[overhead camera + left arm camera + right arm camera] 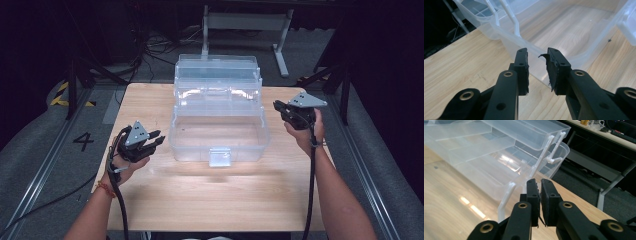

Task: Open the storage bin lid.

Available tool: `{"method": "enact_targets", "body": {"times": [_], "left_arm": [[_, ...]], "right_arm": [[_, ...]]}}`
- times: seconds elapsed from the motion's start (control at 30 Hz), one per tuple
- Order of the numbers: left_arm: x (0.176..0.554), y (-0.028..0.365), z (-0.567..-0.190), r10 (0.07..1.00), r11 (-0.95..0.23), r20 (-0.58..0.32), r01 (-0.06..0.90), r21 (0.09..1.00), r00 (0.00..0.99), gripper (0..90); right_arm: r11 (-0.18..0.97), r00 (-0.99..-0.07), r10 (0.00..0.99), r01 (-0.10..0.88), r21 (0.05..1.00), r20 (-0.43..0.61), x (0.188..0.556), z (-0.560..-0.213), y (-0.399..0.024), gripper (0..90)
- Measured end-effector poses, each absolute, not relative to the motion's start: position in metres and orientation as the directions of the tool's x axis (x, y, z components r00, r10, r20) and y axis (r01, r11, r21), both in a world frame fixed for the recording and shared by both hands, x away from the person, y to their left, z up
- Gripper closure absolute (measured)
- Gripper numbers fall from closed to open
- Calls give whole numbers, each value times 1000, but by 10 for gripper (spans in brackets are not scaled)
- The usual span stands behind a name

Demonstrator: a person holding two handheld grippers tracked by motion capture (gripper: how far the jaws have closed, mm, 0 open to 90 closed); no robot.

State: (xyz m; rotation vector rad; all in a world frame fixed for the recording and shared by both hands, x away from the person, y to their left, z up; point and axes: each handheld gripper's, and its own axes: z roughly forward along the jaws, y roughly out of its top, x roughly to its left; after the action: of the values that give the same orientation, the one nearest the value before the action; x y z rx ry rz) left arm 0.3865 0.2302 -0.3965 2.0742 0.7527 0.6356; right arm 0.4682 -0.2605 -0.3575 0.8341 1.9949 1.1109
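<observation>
A clear plastic toolbox (pixel 186 142) stands open in the middle of the wooden table (pixel 210 195), its tiered trays (pixel 217 75) swung up and back behind the empty base. My left gripper (pixel 159 139) hovers just left of the base, its jaws parted with nothing between them; in the left gripper view it (pixel 537 53) points at the base's near wall (pixel 511 42). My right gripper (pixel 276 105) is off the box's right side, level with the trays. In the right gripper view it (pixel 540 181) has its jaws almost together, empty, just short of the tray hinge arms (pixel 541 157).
A white latch (pixel 220 156) hangs on the base's front wall. Beyond the table's far edge stand a white metal frame (pixel 245 22) and loose cables (pixel 150 47) on the grey floor. Bare wood lies in front of the box.
</observation>
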Motion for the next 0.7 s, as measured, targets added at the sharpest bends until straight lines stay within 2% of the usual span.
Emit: {"method": "enact_targets", "body": {"times": [0.43,0.7], "left_arm": [[379,246,-407,701,-531,194,322,784,686,688],[373,251,-417,687,-594,244,336,731,684,670]], "right_arm": [[450,-584,771,219,866,-253,441,-370,-276,737],[466,-606,755,230,854,-249,420,-380,-289,647]]}}
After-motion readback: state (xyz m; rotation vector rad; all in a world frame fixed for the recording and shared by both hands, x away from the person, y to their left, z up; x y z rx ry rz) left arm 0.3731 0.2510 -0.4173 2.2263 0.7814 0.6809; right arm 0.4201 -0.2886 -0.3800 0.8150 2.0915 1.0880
